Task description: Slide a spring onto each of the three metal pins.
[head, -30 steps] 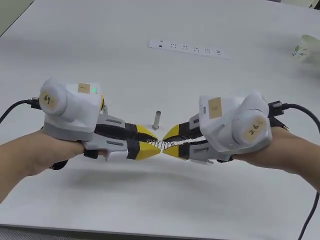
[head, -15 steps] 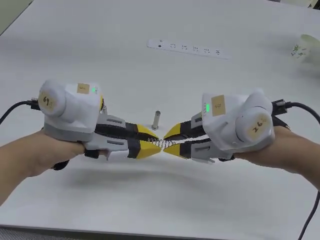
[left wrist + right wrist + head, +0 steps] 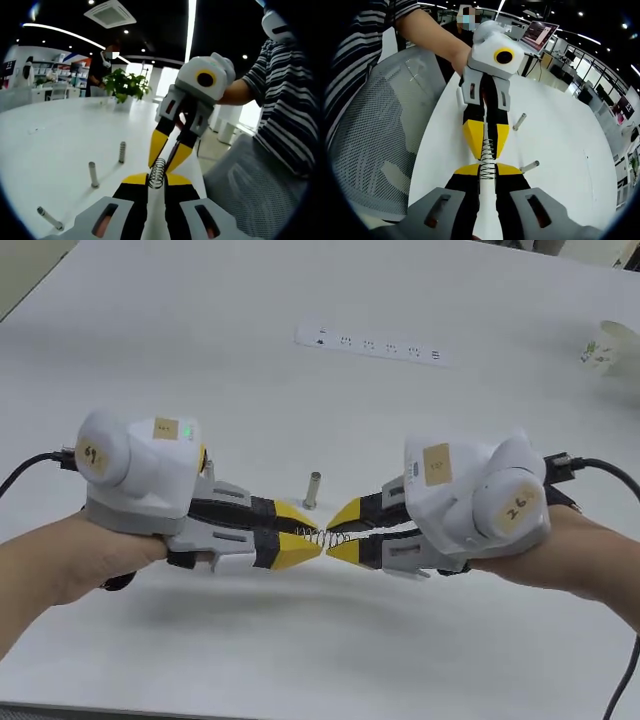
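As two tools meet tip to tip above a white worktop [image 3: 200,330], a small spring [image 3: 322,534] hangs level between them. Its long axis runs straight from one set of yellow tips to the other. The left hand-held gripper [image 3: 310,537] has its jaws closed on one end of the coil, and the right hand-held gripper [image 3: 334,537] pinches the opposite end. A metal pin [image 3: 314,490] stands upright on the worktop just behind the spring, clear of it. A power strip [image 3: 378,341] lies well beyond.
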The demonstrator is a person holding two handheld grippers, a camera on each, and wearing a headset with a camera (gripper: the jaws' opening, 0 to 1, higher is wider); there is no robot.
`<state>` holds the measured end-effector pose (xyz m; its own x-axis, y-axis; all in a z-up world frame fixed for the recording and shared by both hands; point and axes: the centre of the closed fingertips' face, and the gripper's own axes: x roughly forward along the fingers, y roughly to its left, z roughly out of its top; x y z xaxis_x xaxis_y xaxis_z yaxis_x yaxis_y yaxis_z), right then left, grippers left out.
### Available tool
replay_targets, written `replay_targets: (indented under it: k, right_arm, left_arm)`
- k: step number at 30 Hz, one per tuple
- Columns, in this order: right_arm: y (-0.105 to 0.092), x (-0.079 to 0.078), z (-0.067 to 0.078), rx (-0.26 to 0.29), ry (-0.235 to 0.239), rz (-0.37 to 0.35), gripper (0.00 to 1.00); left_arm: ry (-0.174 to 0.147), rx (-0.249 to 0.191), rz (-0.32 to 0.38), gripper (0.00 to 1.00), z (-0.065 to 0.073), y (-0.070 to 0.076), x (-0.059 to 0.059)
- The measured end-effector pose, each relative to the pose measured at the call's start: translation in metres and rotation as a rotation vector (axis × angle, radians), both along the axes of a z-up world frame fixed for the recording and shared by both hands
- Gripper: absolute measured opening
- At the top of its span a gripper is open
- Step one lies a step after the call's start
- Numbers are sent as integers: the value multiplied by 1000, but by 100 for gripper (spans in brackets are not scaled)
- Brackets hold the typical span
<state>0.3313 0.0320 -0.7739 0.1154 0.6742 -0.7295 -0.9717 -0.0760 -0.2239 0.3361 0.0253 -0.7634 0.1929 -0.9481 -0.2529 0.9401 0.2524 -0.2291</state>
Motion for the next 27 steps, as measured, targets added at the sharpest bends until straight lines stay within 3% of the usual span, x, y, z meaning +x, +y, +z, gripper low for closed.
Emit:
replay_targets:
  k: [3, 7, 16, 23, 27]
  right_arm:
    - [0, 1, 1, 1, -9, 3, 8]
    - [1, -1, 0, 4, 2, 3, 8]
    - [0, -3, 1, 18, 8, 7, 9]
    - [-14, -1, -6, -6, 14, -14, 9]
    - [-12, -3, -3, 16, 20, -10, 10]
  left_arm:
    - [10, -17, -14, 2, 2, -1, -3]
    - [-2, -6, -13, 2, 1, 0, -2]
    - [9, -5, -21, 2, 2, -1, -3]
    - [10, 3, -26, 2, 1, 0, -4]
    - [10, 5, -32, 2, 1, -1, -6]
